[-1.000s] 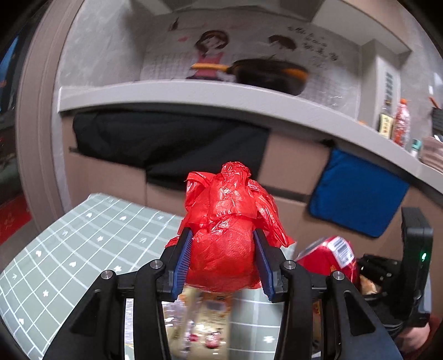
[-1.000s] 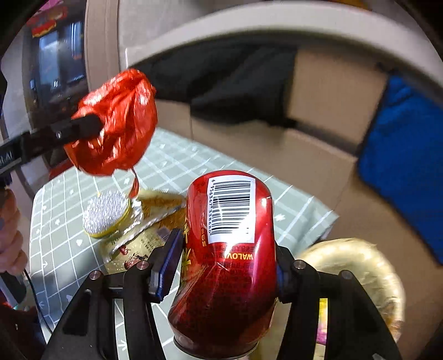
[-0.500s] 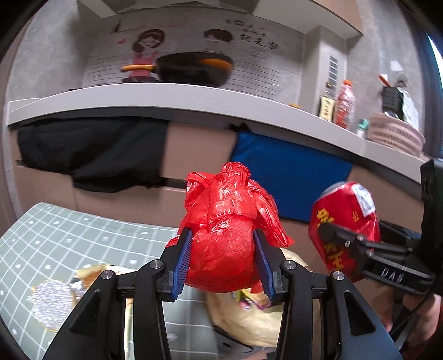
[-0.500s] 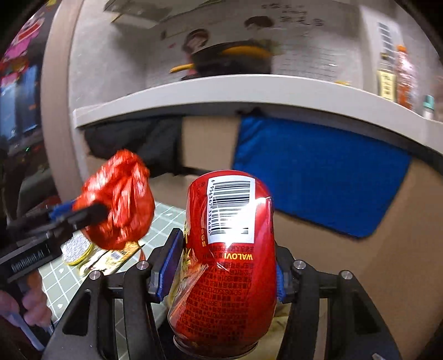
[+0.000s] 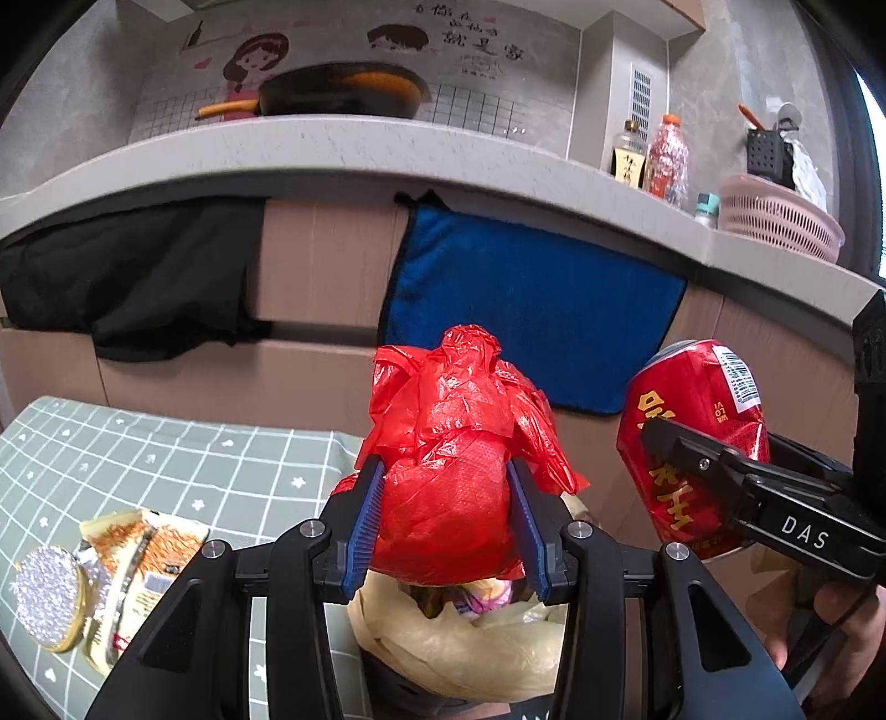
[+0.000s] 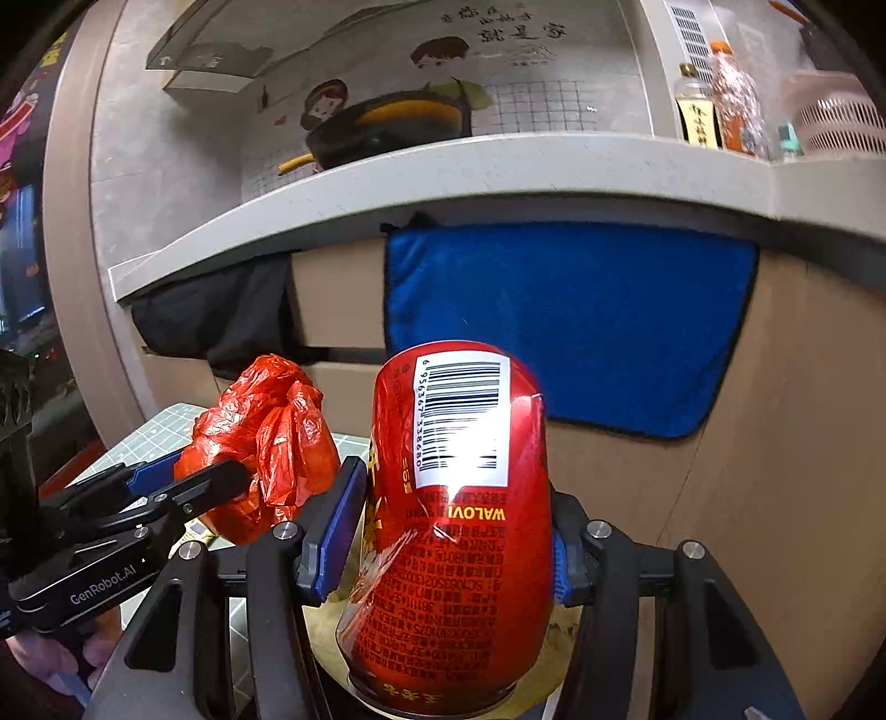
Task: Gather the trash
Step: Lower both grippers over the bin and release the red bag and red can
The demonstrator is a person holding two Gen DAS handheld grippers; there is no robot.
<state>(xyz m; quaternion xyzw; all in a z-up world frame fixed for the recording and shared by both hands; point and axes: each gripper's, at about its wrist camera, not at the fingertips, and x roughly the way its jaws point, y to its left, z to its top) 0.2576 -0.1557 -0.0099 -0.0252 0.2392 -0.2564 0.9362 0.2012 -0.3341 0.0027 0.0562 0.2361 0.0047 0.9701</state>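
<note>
Both jaws clamped — bag (image 5: pixel 443 498), (dented) can (image 6: pixel 459 526)

Grey counter ledge (image 5: pixel 387 149) spans upper frame; blue cloth (image 5: pixel 531 310) and black cloth (image 5: pixel 133 277) hang below; cartoon wall mural (image 5: pixel 354 50) above.

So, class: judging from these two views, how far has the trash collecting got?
Done: some trash already lies in the lined bin. In hand: the left gripper is shut on a red bag above the bin, and the right gripper is shut on a red can beside it; neither is dropped yet. Left: a wrapper and a foil lid on the table.
</note>
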